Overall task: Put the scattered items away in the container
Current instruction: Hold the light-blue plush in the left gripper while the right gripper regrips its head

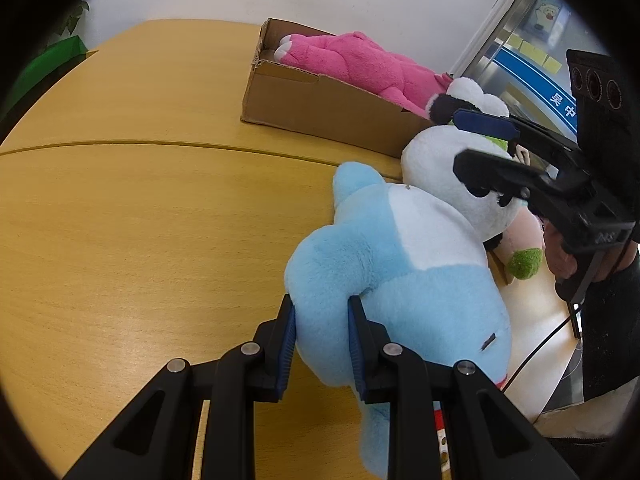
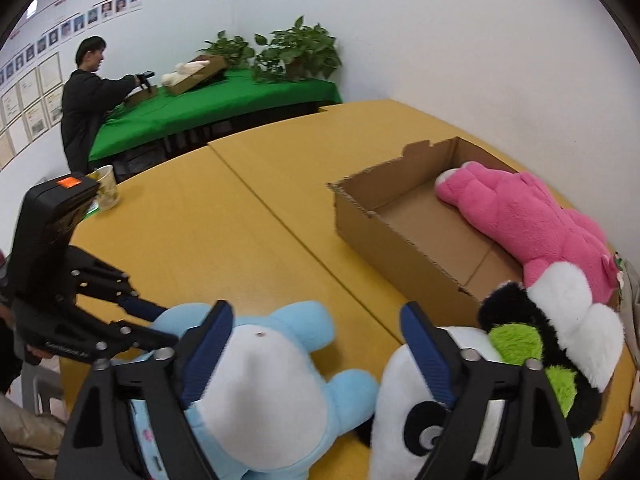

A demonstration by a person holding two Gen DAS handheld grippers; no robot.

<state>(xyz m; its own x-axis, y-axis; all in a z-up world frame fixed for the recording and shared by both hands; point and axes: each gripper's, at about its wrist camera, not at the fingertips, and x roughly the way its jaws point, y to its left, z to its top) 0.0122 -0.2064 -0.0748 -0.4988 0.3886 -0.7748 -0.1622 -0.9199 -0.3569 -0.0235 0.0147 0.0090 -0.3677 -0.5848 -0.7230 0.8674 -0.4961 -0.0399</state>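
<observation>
Blue plush pinched in the left gripper, right gripper spread wide above the toys.

The blue plush toy (image 1: 400,264) lies on the wooden table (image 1: 140,208), a fold of it squeezed between the narrow jaws of the left gripper (image 1: 322,340). Just beyond it sits the panda plush (image 2: 440,392); the right gripper (image 2: 316,344) hangs with jaws wide, gripping nothing. Farther ahead, the cardboard box (image 2: 400,240) holds a pink plush (image 2: 528,216).
</observation>
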